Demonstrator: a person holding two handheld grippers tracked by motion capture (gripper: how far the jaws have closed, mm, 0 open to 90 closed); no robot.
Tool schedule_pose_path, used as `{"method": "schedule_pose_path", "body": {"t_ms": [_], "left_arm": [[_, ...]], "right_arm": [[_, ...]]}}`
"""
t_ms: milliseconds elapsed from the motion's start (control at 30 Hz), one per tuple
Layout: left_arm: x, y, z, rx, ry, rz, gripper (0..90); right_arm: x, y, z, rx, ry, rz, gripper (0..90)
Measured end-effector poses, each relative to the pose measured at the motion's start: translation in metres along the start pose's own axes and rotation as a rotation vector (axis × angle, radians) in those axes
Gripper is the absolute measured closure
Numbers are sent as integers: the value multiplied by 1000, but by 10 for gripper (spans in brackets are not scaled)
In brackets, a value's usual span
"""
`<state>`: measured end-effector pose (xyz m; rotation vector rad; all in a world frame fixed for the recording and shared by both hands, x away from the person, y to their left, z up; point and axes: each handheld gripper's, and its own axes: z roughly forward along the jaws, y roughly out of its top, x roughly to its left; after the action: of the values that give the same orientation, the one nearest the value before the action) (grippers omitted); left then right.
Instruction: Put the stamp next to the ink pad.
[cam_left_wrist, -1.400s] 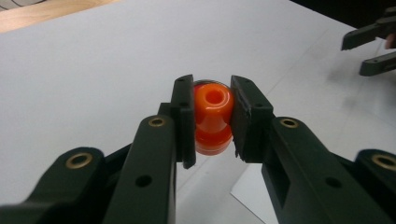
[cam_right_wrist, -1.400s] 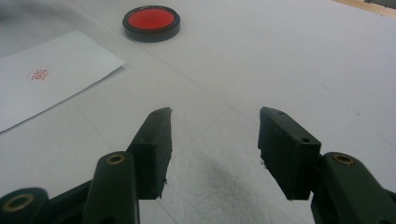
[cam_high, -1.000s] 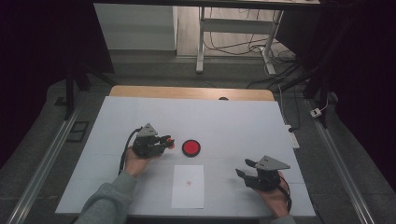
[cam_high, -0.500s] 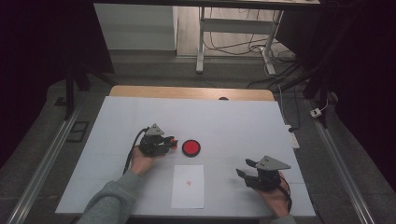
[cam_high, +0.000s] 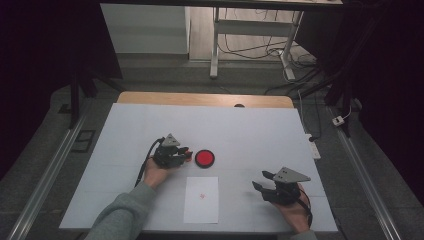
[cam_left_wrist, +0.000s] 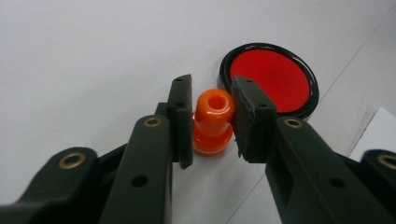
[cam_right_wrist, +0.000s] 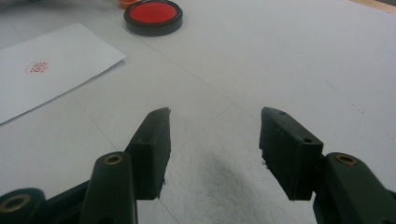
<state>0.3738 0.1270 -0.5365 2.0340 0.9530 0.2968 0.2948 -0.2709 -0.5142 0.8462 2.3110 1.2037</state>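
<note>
On the white desk, a stamped sheet of paper at the near edge, right gripper wide and empty beside it, left gripper just eased around the standing orange stamp, touching the red ink pad mid-desk.

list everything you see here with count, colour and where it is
stamp: 1, orange, upright on the table between the left jaws, beside the ink pad
ink pad: 1, red in a black rim, open, mid table
paper: 1, white with a small red stamp mark, near edge of the table below the ink pad
table: 1, white top with a wooden far edge
power strip: 1, white, at the table's right edge
cables: several, dark, on the floor beyond the table
left hand-held gripper: 1, black, jaws just been opening around the stamp, a small gap on the right side
right hand-held gripper: 1, black, open, nothing between its jaws, right of the paper
</note>
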Motion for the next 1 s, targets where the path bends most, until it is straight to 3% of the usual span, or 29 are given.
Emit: {"method": "schedule_pose_path", "body": {"t_ms": [167,333,567,800,1000], "left_arm": [[-1,0,1,7,8,4,635],[-1,2,-9,-42,-3,-3,510],[-3,5,-31,-98,-32,-18,420],[-9,-4,-62,-134,-56,-9,407],[-15,-22,-86,-108,-31,6,408]], "right_arm": [[0,0,0,0,0,-1,431],[-1,0,-1,-1,-1,0,430],[-2,0,-1,-6,-3,-1,430],[-3,0,-4,-12,0,3,428],[-6,-4,-8,-24,4,4,427]]}}
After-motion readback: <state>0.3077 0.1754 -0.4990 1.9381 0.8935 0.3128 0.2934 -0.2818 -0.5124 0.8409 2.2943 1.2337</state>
